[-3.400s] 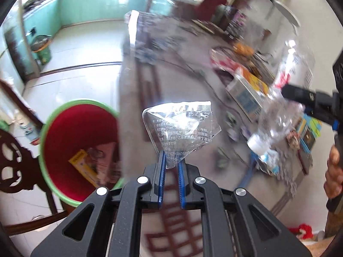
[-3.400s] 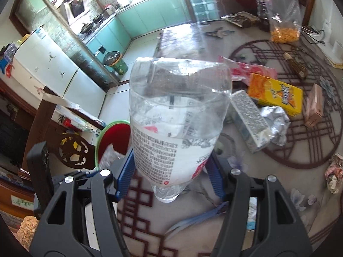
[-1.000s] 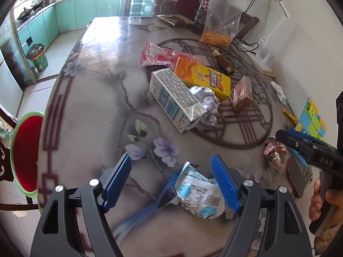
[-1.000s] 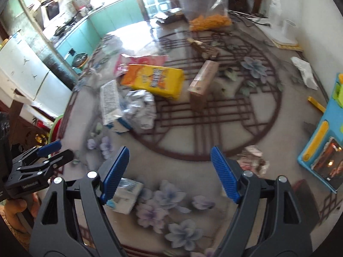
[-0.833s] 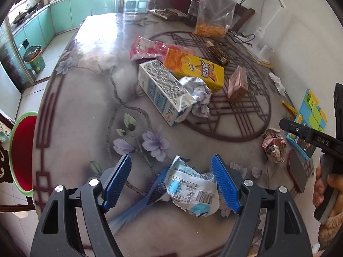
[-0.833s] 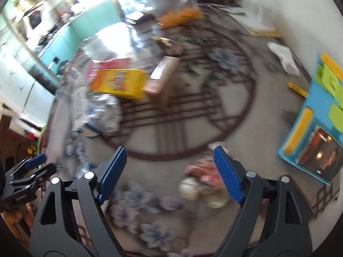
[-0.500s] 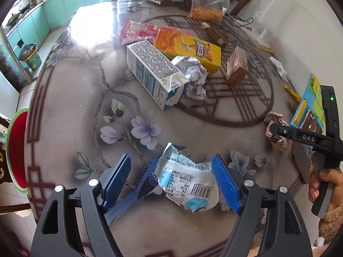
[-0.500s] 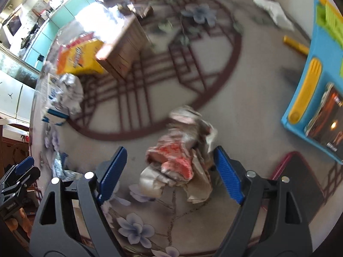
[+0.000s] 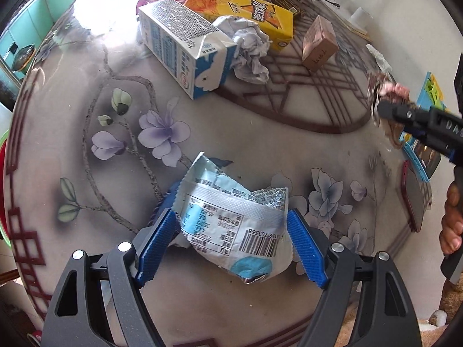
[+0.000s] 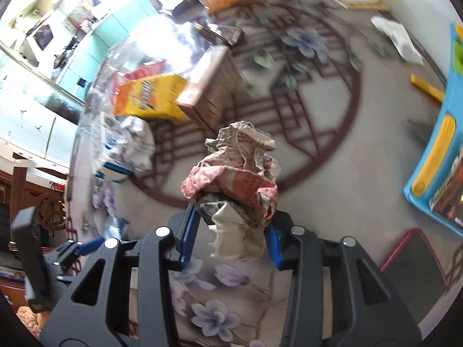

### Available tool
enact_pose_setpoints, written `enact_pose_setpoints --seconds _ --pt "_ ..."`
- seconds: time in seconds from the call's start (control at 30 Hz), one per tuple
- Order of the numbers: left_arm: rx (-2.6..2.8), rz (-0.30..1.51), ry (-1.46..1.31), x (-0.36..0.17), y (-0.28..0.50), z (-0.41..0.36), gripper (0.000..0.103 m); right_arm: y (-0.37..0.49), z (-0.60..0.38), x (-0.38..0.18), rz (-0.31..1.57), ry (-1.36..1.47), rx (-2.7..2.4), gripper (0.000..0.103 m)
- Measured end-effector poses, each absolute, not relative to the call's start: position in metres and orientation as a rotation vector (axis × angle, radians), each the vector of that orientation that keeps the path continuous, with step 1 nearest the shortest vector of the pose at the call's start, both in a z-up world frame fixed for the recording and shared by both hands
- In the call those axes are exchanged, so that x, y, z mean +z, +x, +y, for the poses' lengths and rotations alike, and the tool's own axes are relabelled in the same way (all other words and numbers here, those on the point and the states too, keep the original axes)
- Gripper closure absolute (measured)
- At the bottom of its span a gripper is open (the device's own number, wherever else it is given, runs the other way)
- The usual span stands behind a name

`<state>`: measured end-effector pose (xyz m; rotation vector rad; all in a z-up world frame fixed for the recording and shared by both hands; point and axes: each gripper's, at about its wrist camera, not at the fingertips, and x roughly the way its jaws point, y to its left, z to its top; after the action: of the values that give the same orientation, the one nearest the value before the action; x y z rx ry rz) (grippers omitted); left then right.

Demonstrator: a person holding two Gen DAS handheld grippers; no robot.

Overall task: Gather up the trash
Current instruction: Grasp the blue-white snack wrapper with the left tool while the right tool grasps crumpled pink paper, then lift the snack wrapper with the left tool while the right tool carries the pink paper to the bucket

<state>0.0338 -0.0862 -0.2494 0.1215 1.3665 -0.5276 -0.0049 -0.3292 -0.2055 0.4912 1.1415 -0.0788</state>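
Observation:
A crumpled silver and blue snack wrapper (image 9: 234, 222) lies on the flowered table between the blue pads of my left gripper (image 9: 231, 245). The jaws stand open on either side of it, close to its edges. My right gripper (image 10: 230, 238) is shut on a crumpled pink and white paper wad (image 10: 234, 179) and holds it above the table. In the left wrist view the right gripper (image 9: 405, 115) shows at the right edge with the wad (image 9: 385, 92) in it.
A blue and white milk carton (image 9: 182, 43), crumpled paper (image 9: 250, 49), a yellow snack box (image 9: 243, 11) and a small brown box (image 9: 319, 43) lie further back. A blue toy (image 10: 439, 156) and a dark phone (image 10: 411, 274) lie at the right.
My right gripper has shut on the paper wad and lifted it off the table. My left gripper has moved down and forward, and its pads now flank the wrapper more closely.

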Motion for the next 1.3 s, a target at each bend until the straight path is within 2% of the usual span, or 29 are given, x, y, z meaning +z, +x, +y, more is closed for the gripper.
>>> enact_pose_setpoints --seconds 0.1,0.27,0.37,0.83,1.3 --pt "-0.533 1.369 0.154 -0.253 0.032 -0.091 0.035 0.003 -0.325 -0.197 1.126 0.482 -0.054 0.063" --pt "-0.574 1.356 0.146 -0.250 0.032 -0.093 0.069 0.012 -0.316 -0.190 1.121 0.470 -0.033 0.063" --pt "-0.565 1.331 0.145 -0.243 0.033 -0.092 0.077 0.015 -0.311 -0.189 1.121 0.464 -0.025 0.063" --pt "-0.510 1.119 0.124 -0.186 0.042 -0.076 0.080 0.026 -0.287 -0.174 1.092 0.423 0.008 0.063" --pt "-0.448 1.048 0.047 -0.162 0.048 -0.037 0.080 0.030 -0.254 -0.157 1.067 0.350 0.032 0.063"
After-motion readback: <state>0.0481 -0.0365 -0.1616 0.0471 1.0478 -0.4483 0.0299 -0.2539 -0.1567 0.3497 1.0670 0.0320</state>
